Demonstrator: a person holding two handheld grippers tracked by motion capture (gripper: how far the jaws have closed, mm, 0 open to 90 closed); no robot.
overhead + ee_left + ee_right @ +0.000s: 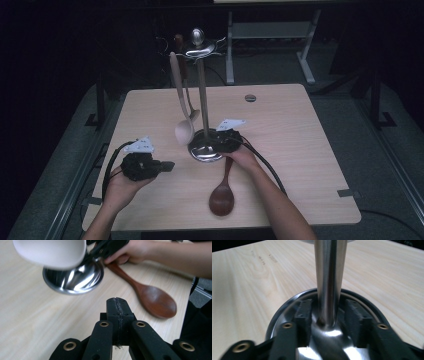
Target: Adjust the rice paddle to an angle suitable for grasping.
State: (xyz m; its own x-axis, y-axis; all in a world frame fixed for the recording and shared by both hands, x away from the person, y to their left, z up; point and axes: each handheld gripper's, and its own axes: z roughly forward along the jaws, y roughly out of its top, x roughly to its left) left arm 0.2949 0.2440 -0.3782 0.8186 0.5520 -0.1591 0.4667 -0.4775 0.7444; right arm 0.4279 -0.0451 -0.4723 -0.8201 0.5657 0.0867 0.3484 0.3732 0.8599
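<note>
Pale wood-grain tabletop (300, 150) under dim light carries one polished steel utensil stand (202, 107), a round dished base with a slim upright post, and I count two spoons: one light wooden spoon (181, 107) hanging from the rack at the top, and one dark reddish, smooth oval-bowled spoon (222, 192) lying flat just in front of the base. My right gripper (327, 312) straddles the foot of the post, its ribbed black pads set apart on either side with small gaps, gripping nothing. My left gripper (118, 312) sits pressed fully together and empty, left of the stand.
</note>
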